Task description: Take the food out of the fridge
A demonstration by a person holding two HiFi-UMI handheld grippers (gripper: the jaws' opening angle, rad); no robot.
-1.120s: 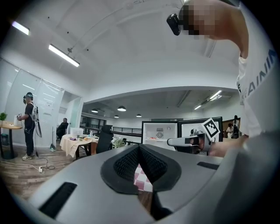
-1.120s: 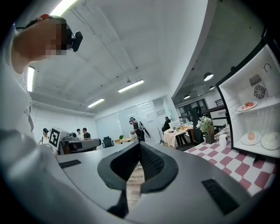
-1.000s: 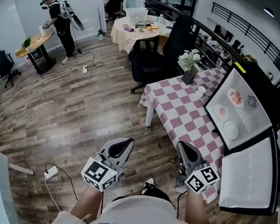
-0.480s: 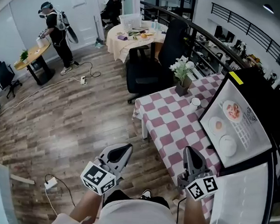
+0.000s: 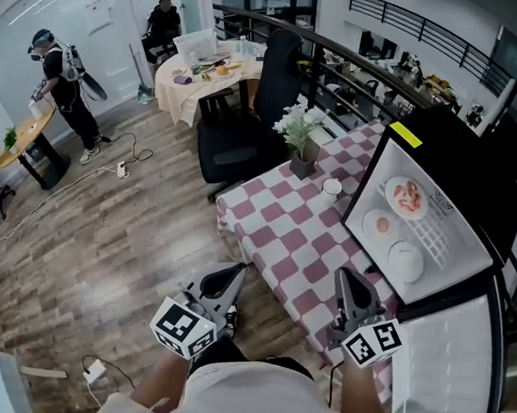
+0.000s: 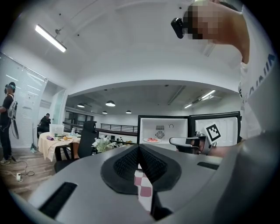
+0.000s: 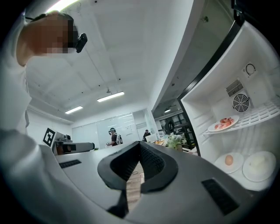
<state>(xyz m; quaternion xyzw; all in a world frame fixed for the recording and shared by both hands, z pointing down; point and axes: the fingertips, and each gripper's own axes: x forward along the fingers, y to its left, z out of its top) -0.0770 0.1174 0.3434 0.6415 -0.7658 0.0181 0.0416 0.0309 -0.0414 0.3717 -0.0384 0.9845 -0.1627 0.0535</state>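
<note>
The open fridge (image 5: pixel 474 187) stands at the right in the head view. On its wire shelf is a plate of pink food (image 5: pixel 407 197); below are a plate with an egg (image 5: pixel 382 225) and a plate of white food (image 5: pixel 405 259). The right gripper view shows the same pink food (image 7: pixel 224 123), egg (image 7: pixel 229 161) and white food (image 7: pixel 258 164). My left gripper (image 5: pixel 232 273) and right gripper (image 5: pixel 345 277) are held level near my body, short of the fridge, both shut and empty. The jaws of each meet at the tips (image 6: pixel 139 148) (image 7: pixel 140 144).
A red-and-white checked table (image 5: pixel 274 238) stands between me and the fridge, bearing a flower vase (image 5: pixel 302 133) and a white cup (image 5: pixel 331 187). The fridge door (image 5: pixel 447 359) hangs open at lower right. A black chair (image 5: pixel 242 129), a person (image 5: pixel 59 79) and floor cables (image 5: pixel 94 371) lie beyond.
The view has swung right, so the fridge and checked table sit nearer the middle. Both grippers have travelled level with me toward the fridge and stayed shut.
</note>
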